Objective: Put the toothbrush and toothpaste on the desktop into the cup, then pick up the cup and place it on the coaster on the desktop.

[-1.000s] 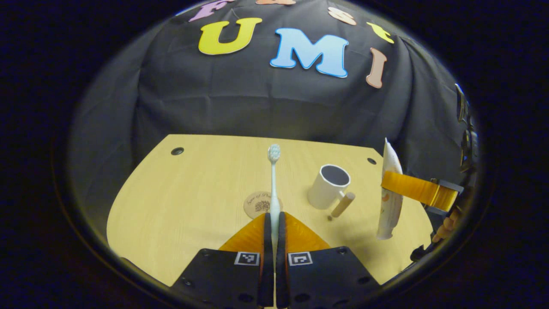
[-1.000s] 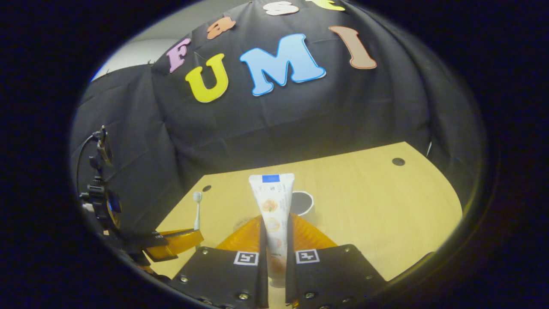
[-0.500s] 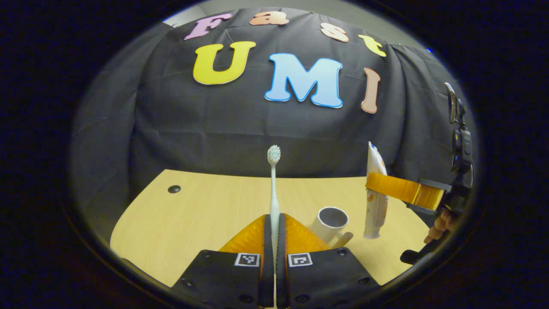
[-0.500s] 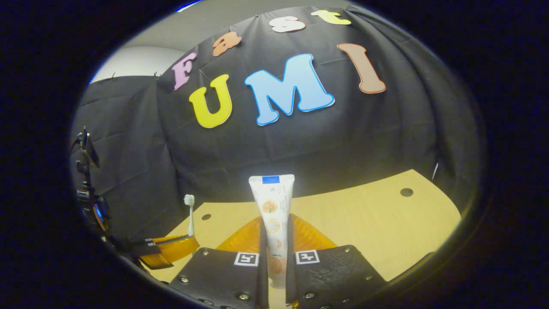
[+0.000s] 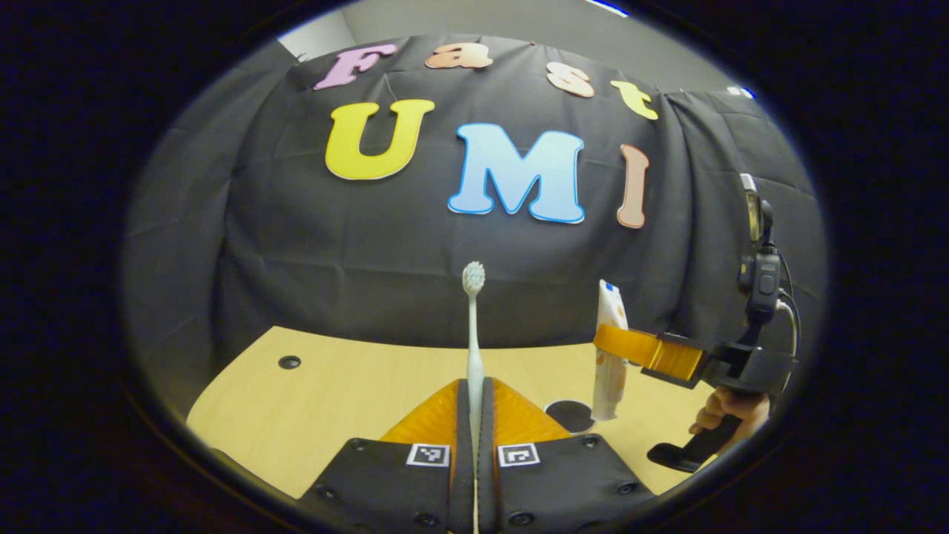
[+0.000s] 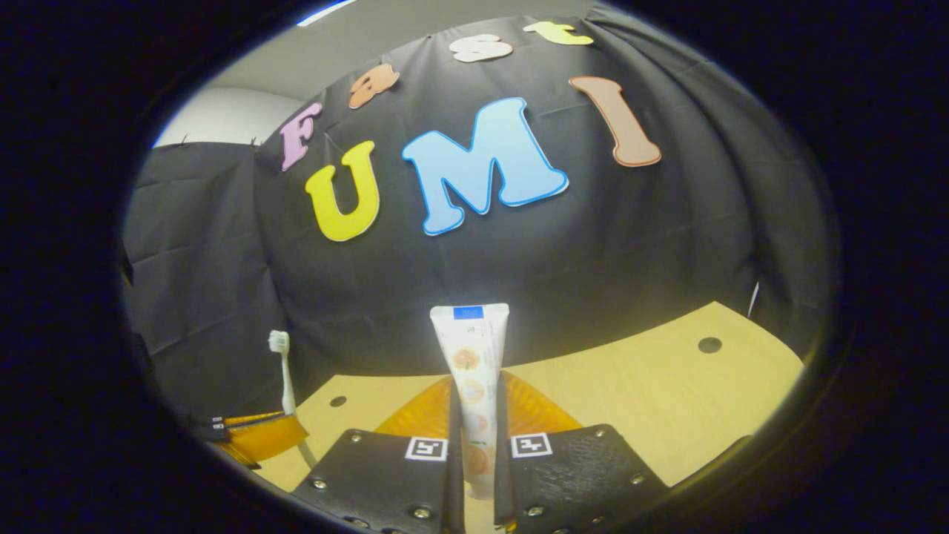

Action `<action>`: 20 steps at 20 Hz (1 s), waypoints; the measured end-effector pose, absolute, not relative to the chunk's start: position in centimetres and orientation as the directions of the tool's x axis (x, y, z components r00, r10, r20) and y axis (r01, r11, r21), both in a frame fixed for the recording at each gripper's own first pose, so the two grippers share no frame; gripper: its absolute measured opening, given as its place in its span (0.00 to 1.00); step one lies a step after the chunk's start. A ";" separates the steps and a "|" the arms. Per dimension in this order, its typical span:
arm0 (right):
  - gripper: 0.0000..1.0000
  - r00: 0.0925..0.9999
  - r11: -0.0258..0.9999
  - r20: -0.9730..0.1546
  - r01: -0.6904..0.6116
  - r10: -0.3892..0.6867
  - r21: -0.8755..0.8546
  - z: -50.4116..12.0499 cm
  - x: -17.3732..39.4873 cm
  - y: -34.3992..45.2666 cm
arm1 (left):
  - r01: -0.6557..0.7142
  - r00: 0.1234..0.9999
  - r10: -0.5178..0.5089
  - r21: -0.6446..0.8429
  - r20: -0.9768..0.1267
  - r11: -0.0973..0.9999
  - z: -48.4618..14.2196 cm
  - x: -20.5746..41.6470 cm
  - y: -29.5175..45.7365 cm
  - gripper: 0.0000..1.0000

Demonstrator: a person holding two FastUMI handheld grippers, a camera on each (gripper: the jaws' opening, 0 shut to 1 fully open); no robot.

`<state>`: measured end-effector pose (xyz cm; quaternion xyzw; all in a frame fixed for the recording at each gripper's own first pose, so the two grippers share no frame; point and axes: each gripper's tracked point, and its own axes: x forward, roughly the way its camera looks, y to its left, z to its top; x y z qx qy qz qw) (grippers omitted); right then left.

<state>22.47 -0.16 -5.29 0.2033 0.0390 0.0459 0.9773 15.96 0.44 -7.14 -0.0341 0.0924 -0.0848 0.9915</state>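
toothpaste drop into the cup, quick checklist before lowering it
1. Right gripper shut on toothpaste: ok.
2. Toothpaste upright, cap end down: ok.
3. Cap end near the cup opening: ok, exact centring cannot tell.
4. Cup interior free: cannot tell, mostly hidden.
5. Left gripper shut on toothbrush, held to the side of the toothpaste: ok.
6. Coaster position: cannot tell.

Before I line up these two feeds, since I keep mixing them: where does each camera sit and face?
Left gripper view: rides the left tongs, facing the booth wall over the desktop; they clamp the toothbrush.
Right gripper view: rides the right tongs, facing the same wall; they clamp the toothpaste.
Shared: each shows the other's tongs and item.
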 end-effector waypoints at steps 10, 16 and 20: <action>0.16 0.998 0.958 -0.028 -0.054 0.064 0.281 -8.2 25.9 0.1 | 0.148 0.968 -0.169 -0.121 -0.186 0.982 -8.4 17.3 0.2 0.09; 0.18 0.992 0.965 -0.096 -0.055 0.082 0.255 -12.3 26.1 1.1 | 0.125 0.968 -0.152 -0.144 -0.198 0.982 -9.6 18.2 0.7 0.09; 0.22 0.986 0.968 -0.145 -0.050 0.087 0.245 -14.1 25.8 1.3 | 0.110 0.969 -0.140 -0.151 -0.205 0.982 -10.1 18.3 1.0 0.09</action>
